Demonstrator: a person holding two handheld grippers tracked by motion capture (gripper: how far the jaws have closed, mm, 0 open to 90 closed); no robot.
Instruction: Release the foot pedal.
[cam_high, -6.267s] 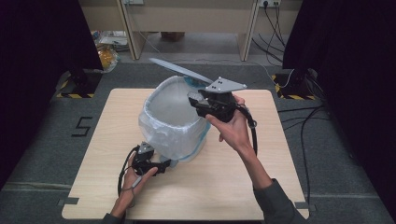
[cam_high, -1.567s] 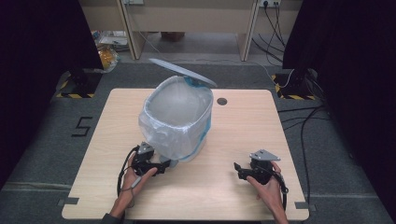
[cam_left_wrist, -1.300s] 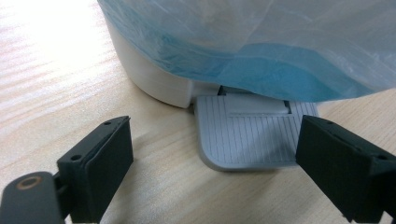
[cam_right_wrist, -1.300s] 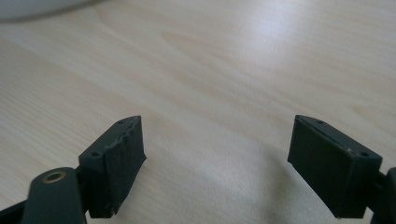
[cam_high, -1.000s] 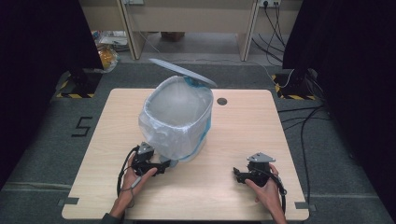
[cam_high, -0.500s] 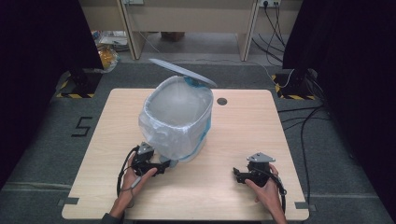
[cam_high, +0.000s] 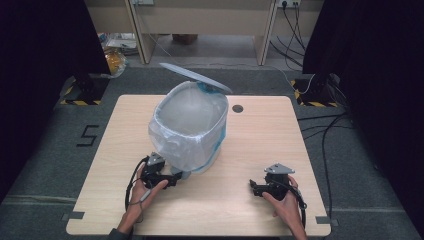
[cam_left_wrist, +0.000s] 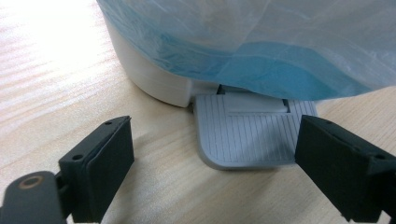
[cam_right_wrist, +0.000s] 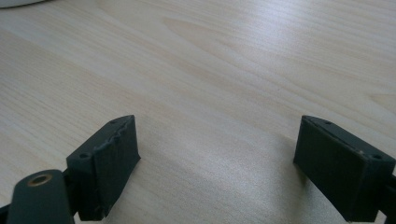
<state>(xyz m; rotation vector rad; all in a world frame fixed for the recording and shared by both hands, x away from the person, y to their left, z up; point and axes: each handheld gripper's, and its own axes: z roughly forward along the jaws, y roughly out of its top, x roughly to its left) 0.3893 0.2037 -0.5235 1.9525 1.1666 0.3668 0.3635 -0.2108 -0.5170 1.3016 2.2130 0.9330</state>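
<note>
One pedal bin (cam_high: 192, 135): white plastic, rounded oval body, lined with a thin, crinkly translucent bag (cam_high: 175, 142) with a blue band near its hem (cam_left_wrist: 299, 65). The bag drapes over the rim and hangs down most of the outer wall. Lid (cam_high: 196, 77) is a flat thin oval, tilted up at the far side of the bin.

One foot pedal (cam_left_wrist: 250, 135): grey plastic, rounded corners, fine ribbed grooves across the top, flat on the table at the bin's base.

Left gripper (cam_high: 176, 178): jaws released and spread wide, nothing clamped. Jaws have just been closing slightly. In the left gripper view the pedal sits just ahead of the tips, partly between them and nearer the right-hand jaw in that view; pads not pressing on it. Bin wall is right behind the pedal.

Right gripper (cam_high: 253, 188): jaws also spread apart, empty, bare wood between them. Bin well off to its left in the high view.

Jaws: two per gripper, four total, black blocky pads; one right-gripper pad has a serrated edge.

Table (cam_high: 260, 135): one, light wood grain, smooth, rounded corners, one dark round grommet hole (cam_high: 237, 108) beyond the bin.
</note>
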